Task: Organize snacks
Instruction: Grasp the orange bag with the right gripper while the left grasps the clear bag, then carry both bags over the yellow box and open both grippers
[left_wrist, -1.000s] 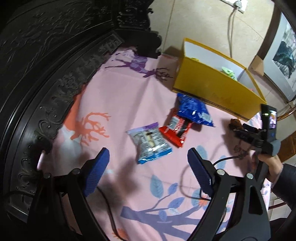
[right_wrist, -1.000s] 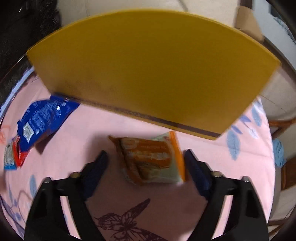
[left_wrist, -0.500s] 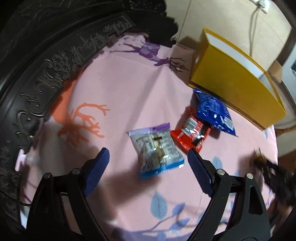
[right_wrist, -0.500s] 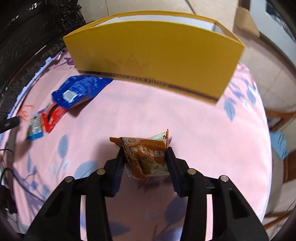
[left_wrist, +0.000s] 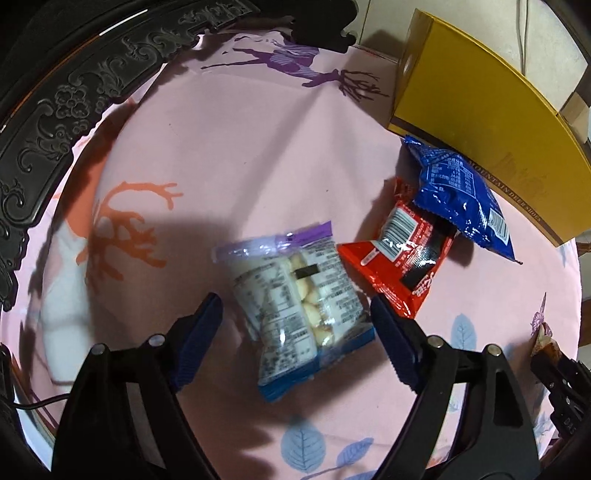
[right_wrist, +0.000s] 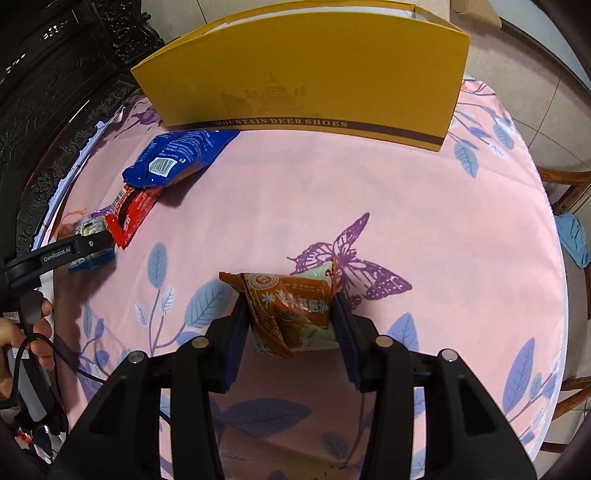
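Now the right gripper (right_wrist: 290, 317) is clamped on the orange packet (right_wrist: 291, 310), lifted off the pink cloth (right_wrist: 314, 206). Left gripper (left_wrist: 295, 339) jaws spread and just narrowing, straddling the clear packet (left_wrist: 299, 299) without touching. Red packet (left_wrist: 402, 258), blue packet (left_wrist: 461, 199) lie beside the yellow box (left_wrist: 480, 122).

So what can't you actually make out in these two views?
- Inside of the yellow box: right wrist view, hidden by its near wall.
- Part of the red packet: left wrist view, under the blue packet.
- Lower part of the orange packet: right wrist view, hidden between the right gripper fingers.
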